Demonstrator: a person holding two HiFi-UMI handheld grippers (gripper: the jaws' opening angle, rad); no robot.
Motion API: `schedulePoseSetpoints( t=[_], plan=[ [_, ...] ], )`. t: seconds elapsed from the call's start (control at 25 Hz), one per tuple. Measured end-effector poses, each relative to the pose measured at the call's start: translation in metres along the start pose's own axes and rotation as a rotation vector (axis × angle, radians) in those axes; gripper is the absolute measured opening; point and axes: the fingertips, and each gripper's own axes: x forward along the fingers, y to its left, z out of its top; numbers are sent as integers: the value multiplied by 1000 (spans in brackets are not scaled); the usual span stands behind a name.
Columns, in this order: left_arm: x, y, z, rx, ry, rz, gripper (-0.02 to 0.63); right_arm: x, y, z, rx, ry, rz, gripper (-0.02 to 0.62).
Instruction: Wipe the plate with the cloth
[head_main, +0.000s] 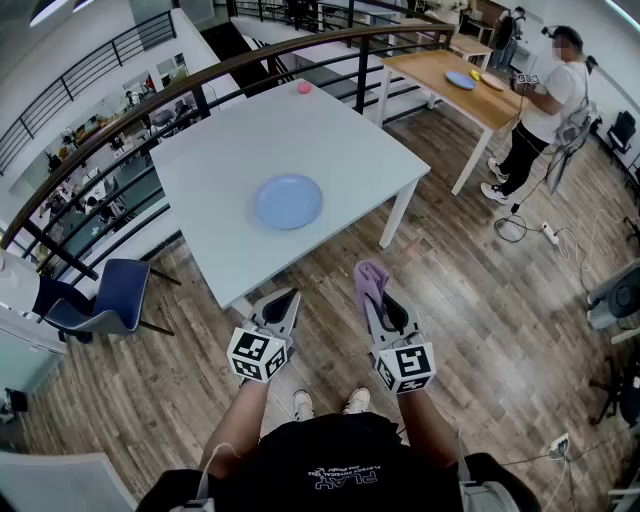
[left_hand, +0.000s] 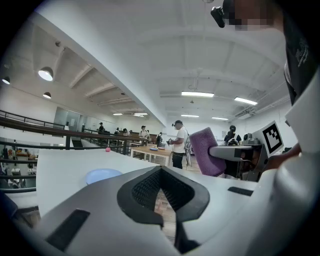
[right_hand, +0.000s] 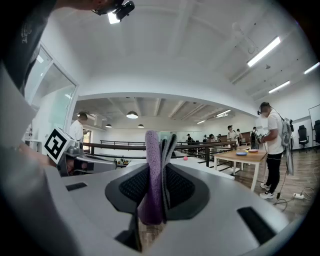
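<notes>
Head view: the blue plate (head_main: 288, 201) sits on the white desk (head_main: 215, 140), well ahead of me. Left gripper view — my left gripper (left_hand: 161, 172) has its fingers pressed together, empty. Right gripper view — my right gripper (right_hand: 158, 167) has its fingers clamped on the purple cloth (right_hand: 152, 192).

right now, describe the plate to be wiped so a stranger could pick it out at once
Find the large pale square table filling the head view's middle. Near its middle lies a round, flat, light blue plate, empty. Its only neighbour there is a small pink ball at the far edge; the other blue dish sits on a wooden table beyond.
</notes>
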Motion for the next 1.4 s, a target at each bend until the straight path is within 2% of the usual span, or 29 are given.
schedulePoseSetpoints(
  t=[0.56,0.84,1.4],
  plan=[
    [-18,19,-2,-12,0,27,3,6,18,-2,-8,8,-8,97],
    [-19,24,-1,-10,-5,18,3,9,20,3,45,-19,-5,97],
    [-29,44,-1,-7,-1,-21,3,26,46,7,5,-5,-24,98]
  ],
)
